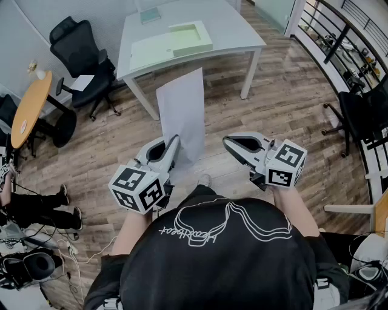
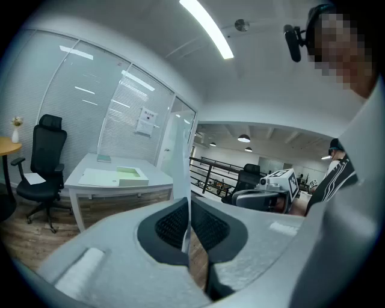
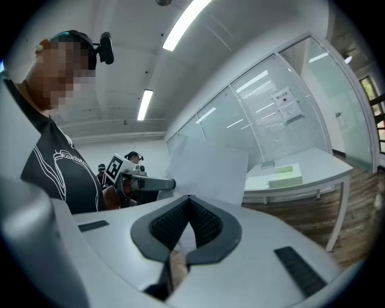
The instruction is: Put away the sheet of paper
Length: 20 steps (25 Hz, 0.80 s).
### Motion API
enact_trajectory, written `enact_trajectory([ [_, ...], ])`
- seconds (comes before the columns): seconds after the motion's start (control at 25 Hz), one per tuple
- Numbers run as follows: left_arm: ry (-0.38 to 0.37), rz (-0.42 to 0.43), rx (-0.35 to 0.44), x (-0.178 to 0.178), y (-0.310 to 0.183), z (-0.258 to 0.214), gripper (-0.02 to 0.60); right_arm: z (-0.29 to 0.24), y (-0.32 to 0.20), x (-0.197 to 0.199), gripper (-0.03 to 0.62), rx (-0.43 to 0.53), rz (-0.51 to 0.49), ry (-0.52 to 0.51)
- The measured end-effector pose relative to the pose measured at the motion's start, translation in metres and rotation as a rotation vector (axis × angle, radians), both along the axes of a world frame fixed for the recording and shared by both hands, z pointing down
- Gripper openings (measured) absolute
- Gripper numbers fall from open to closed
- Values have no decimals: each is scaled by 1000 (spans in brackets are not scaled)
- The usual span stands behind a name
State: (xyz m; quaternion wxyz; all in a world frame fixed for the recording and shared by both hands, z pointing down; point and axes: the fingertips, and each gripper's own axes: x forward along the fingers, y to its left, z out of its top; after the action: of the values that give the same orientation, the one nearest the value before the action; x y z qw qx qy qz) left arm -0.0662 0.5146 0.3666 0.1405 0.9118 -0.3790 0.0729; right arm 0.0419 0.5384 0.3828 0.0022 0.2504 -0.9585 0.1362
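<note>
A white sheet of paper [image 1: 182, 112] hangs over the wooden floor in the head view, and my left gripper [image 1: 175, 141] is shut on its lower edge. The left gripper view shows the sheet [image 2: 178, 157] edge-on, pinched between the closed pads of the left gripper [image 2: 187, 202]. To the right, my right gripper [image 1: 226, 141] is level with the left one and a little clear of the paper. Its jaws meet at the tips with nothing between them. From the right gripper [image 3: 188, 198] I see the sheet [image 3: 207, 168] flat-on beyond the tips.
A white table [image 1: 236, 33] stands ahead with an open pale green box [image 1: 173, 41] and a small booklet [image 1: 150, 15]. Black office chairs [image 1: 82, 57] and a round wooden table [image 1: 30, 106] are at the left. A railing [image 1: 339, 36] runs along the right.
</note>
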Motion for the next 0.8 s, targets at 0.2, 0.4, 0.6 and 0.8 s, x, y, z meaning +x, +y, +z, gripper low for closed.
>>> enact_trajectory([
  [0.2,-4,-5,13,2,5,-4,11,-5,6,5,9,34,1,16],
  [0.4,-8,-2,49,5,11,-17,11,-18,12,6,9,75,-3,-2],
  [0.6,-5,-8,62,2,3,-26,11,-26,9,-1,9,76,-45,-15],
  [0.8,20,-13,30,2,-21,-16,11,-21,-16,-5,11,66,-34,-33],
])
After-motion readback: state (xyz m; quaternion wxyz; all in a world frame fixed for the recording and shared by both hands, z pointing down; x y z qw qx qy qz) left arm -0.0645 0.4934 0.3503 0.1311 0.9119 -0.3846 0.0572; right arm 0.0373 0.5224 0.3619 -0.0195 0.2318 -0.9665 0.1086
